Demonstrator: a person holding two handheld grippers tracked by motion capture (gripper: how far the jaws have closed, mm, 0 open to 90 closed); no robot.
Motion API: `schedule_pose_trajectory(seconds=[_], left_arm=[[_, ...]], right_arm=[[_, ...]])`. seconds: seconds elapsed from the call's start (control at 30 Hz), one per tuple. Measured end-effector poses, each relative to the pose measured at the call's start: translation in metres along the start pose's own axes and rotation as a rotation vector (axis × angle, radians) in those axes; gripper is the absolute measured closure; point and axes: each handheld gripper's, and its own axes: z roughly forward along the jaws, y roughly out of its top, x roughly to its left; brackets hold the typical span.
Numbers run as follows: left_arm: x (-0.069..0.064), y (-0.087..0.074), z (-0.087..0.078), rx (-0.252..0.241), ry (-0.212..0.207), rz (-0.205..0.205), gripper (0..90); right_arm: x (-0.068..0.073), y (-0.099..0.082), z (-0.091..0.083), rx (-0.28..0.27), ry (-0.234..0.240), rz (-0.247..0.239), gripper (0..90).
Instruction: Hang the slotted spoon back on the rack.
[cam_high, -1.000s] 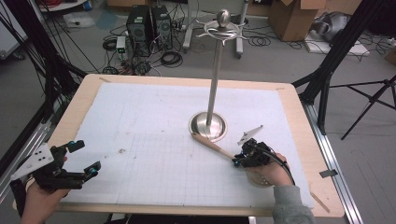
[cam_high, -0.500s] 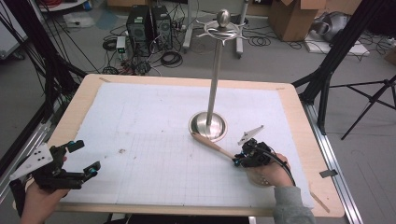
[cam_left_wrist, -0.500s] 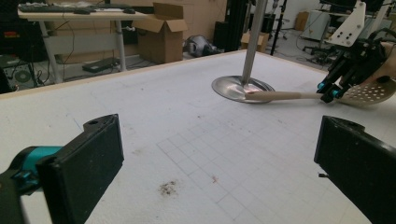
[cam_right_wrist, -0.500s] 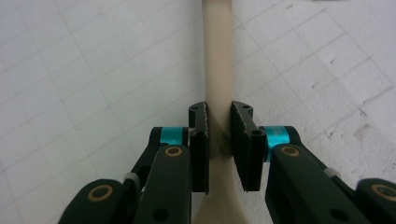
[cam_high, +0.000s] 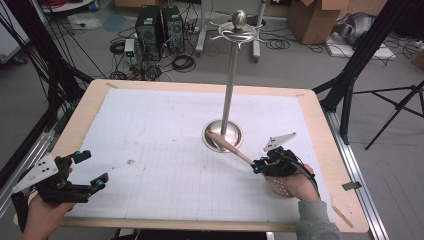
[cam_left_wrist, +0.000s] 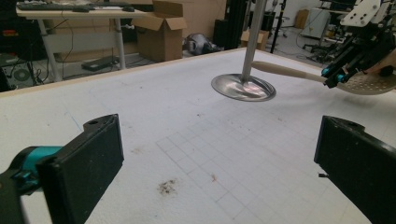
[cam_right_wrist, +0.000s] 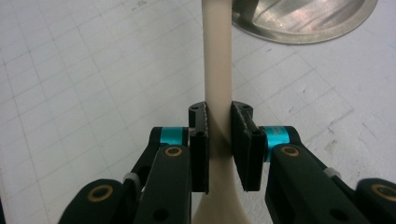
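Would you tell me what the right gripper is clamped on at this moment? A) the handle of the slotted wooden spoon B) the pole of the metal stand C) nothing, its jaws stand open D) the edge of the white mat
A: in the right gripper view the right gripper has both jaws pressed on the pale spoon handle, whose far end reaches the stand's base.

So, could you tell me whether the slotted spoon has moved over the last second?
No. The slotted spoon keeps its handle tip at the stand base, clamped in the right gripper.

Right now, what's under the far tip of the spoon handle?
The handle tip lies over the stand's round metal base, beside the pole. Whether it touches the base cannot be told. The right gripper clamps the handle.
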Motion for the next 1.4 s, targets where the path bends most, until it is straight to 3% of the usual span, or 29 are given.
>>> schedule_pose_trajectory(seconds=[0.3,0.53,0.57,0.8,1.03,1.2,1.4], left_arm=[[-0.002,0.002,-0.002,-0.013,0.000,0.016,1.8],[-0.003,0.002,-0.002,-0.024,-0.001,0.023,1.7],[-0.003,0.002,-0.002,-0.025,0.000,0.029,1.7],[-0.004,0.002,-0.001,-0.018,0.001,0.030,1.8],[-0.004,0.001,0.001,-0.022,0.026,0.037,1.7],[-0.004,0.001,-0.001,-0.033,0.019,0.026,1.7],[-0.004,0.001,-0.001,-0.030,0.016,0.023,1.7]], right_arm=[[-0.002,-0.001,-0.008,-0.063,0.044,0.009,78.3],[-0.003,-0.003,-0.023,-0.153,0.061,0.006,78.3],[-0.004,-0.004,-0.028,-0.185,0.057,0.004,78.3],[-0.005,-0.006,-0.043,-0.254,0.045,-0.001,78.3],[-0.009,-0.007,-0.054,-0.294,0.054,0.000,78.3],[-0.011,-0.006,-0.060,-0.301,0.055,-0.006,78.3],[-0.014,-0.006,-0.077,-0.365,0.048,0.003,78.3]])
